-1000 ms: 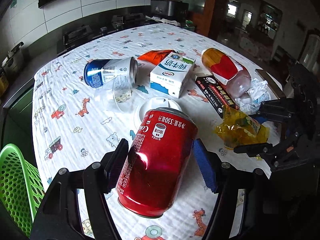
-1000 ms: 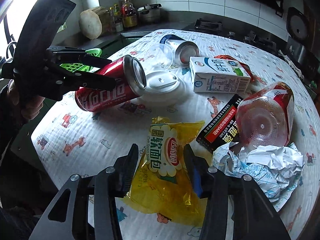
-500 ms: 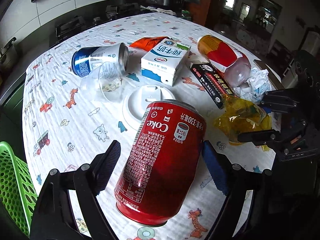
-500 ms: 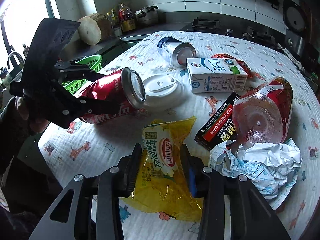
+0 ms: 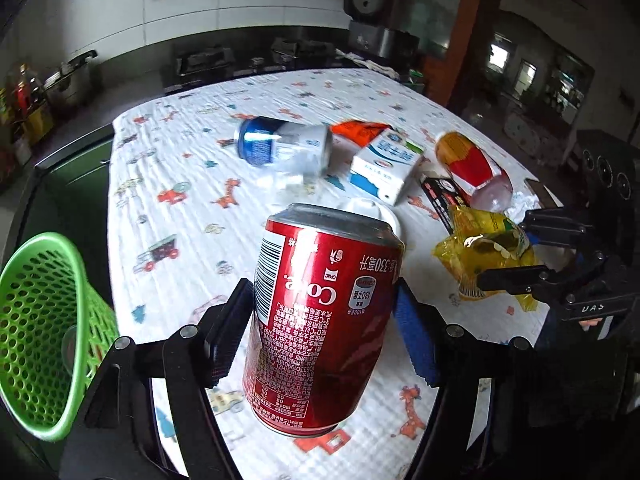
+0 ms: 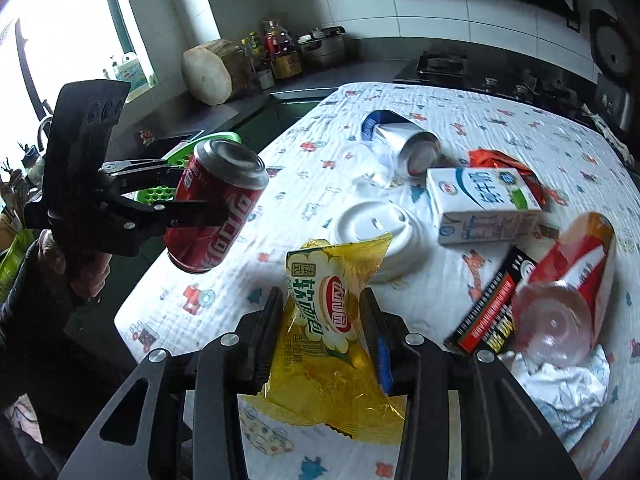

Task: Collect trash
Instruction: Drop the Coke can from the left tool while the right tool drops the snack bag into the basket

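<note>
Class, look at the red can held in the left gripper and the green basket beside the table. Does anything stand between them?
Nothing visible does. The red can hangs above the table's edge in the left gripper, and the green basket lies across open space.

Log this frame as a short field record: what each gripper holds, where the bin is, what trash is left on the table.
left gripper: jaws closing on red can, lifted off the table
right gripper: shut on yellow wrapper, lifted
bin: green basket, beside the table on the left gripper's side
left on table: blue can, milk carton, white lid, black box, bottle, crumpled paper, orange wrapper
</note>
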Demonstrator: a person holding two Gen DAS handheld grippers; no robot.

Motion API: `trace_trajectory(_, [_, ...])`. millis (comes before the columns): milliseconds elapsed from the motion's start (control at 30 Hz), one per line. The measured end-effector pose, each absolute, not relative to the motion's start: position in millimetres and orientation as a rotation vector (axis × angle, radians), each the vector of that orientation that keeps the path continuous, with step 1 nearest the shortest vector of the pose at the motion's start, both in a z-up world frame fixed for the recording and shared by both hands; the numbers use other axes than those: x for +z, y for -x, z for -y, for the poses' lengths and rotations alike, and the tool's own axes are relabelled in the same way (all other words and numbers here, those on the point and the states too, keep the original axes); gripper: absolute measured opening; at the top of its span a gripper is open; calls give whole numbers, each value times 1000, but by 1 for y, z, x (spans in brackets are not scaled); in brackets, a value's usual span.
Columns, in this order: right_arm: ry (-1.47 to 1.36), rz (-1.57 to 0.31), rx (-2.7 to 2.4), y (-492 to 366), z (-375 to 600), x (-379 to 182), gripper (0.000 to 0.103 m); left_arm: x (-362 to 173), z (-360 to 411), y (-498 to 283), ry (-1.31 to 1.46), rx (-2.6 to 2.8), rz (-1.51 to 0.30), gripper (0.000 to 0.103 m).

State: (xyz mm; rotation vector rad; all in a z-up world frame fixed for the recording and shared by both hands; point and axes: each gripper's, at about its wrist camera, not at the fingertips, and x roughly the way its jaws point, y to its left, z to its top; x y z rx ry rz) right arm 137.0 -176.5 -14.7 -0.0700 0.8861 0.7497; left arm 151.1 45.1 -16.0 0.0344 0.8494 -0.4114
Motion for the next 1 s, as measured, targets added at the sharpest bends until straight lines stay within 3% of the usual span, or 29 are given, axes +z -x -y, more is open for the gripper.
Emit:
trace_trajectory(367, [65, -857, 961, -176, 45, 21, 39, 31, -224, -154, 129, -8, -800, 69])
trace_trajectory(600, [51, -870, 1033, -206, -52, 32, 39, -7, -314, -171, 279, 162, -866, 69])
trace_trajectory(1000, [38, -950, 1021, -252, -164, 6, 39, -63, -378, -168, 467, 256, -925, 70])
